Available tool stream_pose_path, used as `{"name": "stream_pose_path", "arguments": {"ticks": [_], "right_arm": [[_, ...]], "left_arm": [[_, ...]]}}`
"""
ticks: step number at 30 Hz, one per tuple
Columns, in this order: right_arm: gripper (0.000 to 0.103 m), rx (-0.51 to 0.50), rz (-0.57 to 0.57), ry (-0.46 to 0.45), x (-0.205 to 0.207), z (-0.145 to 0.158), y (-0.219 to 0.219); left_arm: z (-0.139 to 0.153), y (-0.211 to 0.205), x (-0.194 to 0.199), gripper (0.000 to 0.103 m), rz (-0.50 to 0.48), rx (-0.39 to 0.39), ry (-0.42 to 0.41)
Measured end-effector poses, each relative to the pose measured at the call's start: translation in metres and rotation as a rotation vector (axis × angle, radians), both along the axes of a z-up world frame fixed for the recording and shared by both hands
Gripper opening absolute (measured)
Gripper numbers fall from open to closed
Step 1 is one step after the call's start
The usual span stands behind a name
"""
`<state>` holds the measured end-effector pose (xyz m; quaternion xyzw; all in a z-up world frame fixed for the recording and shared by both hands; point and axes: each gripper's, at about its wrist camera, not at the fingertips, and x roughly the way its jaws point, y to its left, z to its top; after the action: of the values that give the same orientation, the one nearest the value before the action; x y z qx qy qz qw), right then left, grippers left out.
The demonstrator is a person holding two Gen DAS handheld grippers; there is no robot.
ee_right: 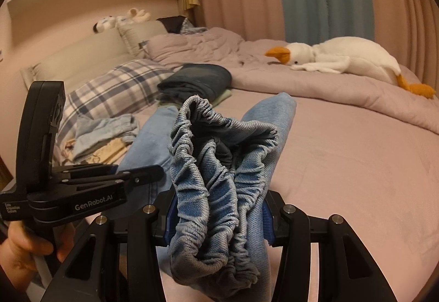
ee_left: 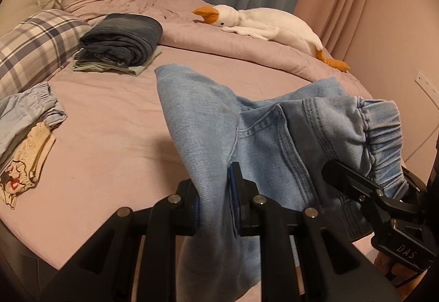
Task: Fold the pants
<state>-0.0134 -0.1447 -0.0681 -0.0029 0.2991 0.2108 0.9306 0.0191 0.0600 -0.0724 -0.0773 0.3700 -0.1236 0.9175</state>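
- The left gripper (ee_left: 215, 206) pinches a fold of the light blue pants (ee_left: 247, 132); the right gripper (ee_right: 218, 217) squeezes their stretchy waistband (ee_right: 216, 164)
- The pants hang between both, above the pink bed (ee_left: 109, 115); lots of bare sheet lies ahead
- The folded pile (ee_left: 120, 41) and toy goose (ee_left: 263, 23) sit far back
- The pants' lower end is cut off below

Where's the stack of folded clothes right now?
Folded stack sits on the bed's far left in both views, beside the plaid pillow, left of the goose plush.
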Motion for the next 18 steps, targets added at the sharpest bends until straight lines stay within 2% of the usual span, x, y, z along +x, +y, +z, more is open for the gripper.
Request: {"name": "stream_pose_path", "arguments": {"ticks": [10, 18], "right_arm": [[0.050, -0.009, -0.011, -0.030, 0.004, 0.004, 0.009], [0.049, -0.016, -0.060, -0.057, 0.017, 0.012, 0.001]], "left_arm": [[0.011, -0.003, 0.009, 0.017, -0.011, 0.000, -0.034], [0.020, -0.018, 0.040, 0.017, -0.061, 0.008, -0.063]]}}
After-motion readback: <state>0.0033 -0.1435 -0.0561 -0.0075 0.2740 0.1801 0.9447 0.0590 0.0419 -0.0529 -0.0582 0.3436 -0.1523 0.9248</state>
